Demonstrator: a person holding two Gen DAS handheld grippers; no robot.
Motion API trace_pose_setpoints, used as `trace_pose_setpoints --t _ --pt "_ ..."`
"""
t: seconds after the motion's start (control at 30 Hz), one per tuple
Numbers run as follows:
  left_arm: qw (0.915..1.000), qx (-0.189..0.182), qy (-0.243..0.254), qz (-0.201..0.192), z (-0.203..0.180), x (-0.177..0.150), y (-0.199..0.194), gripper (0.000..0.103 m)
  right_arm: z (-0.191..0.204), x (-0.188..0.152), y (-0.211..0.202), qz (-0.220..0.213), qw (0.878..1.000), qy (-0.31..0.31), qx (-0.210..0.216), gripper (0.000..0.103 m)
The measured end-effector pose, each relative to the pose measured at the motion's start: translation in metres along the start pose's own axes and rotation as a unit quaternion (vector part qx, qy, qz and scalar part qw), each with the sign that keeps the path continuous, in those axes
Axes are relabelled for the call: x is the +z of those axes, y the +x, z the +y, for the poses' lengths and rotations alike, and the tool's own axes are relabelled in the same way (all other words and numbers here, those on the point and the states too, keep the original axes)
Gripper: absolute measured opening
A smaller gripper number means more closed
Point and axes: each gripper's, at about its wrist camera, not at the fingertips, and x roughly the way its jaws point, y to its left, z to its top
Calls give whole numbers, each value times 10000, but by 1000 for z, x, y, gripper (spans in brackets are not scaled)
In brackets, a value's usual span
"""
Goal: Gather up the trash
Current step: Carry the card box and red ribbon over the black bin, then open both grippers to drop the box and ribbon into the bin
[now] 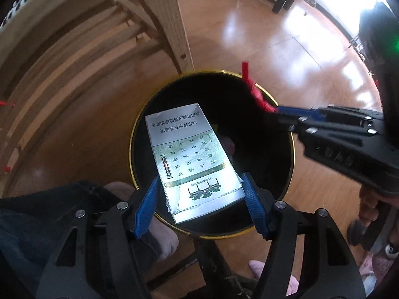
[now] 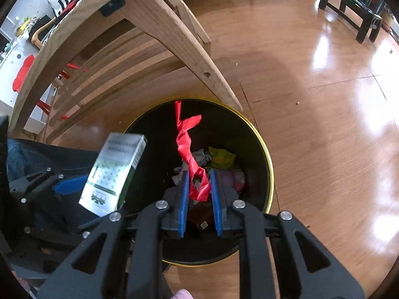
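A black trash bin with a gold rim (image 1: 292,147) (image 2: 270,174) stands on the floor below both grippers. My left gripper (image 1: 200,200) is shut on a white and green cigarette carton (image 1: 192,159) and holds it over the bin's mouth; the carton also shows in the right wrist view (image 2: 112,174). My right gripper (image 2: 198,194) is shut on a twisted red plastic strip (image 2: 189,147) above the bin; the strip also shows in the left wrist view (image 1: 254,91). Crumpled trash (image 2: 219,159) lies in the bin's bottom.
A light wooden chair (image 2: 159,37) stands just behind the bin, one leg (image 1: 177,25) close to the rim. A dark stool (image 2: 354,5) stands far back on the glossy wooden floor. The person's legs and slippered feet (image 1: 159,234) are near the bin's front.
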Motion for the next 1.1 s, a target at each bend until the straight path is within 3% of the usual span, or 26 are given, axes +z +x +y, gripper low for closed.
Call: trace_pose_setpoints --t 0.97,1.03,1.07,1.1 --pt "9997 -87 -29 222 2 7 6 66 0 3 4 48 9999 -95 -102 18" --pt "9994 -146 -43 309 2 6 9 76 -1 3 -3 -45 9999 -73 -103 35" --pt "9993 -182 -67 312 1 6 9 90 -2 3 -12 -203 9997 -43 -135 71" --pt "9993 -248 -102 258 1 5 6 94 -2 3 -23 -396 9991 -22 -176 97"
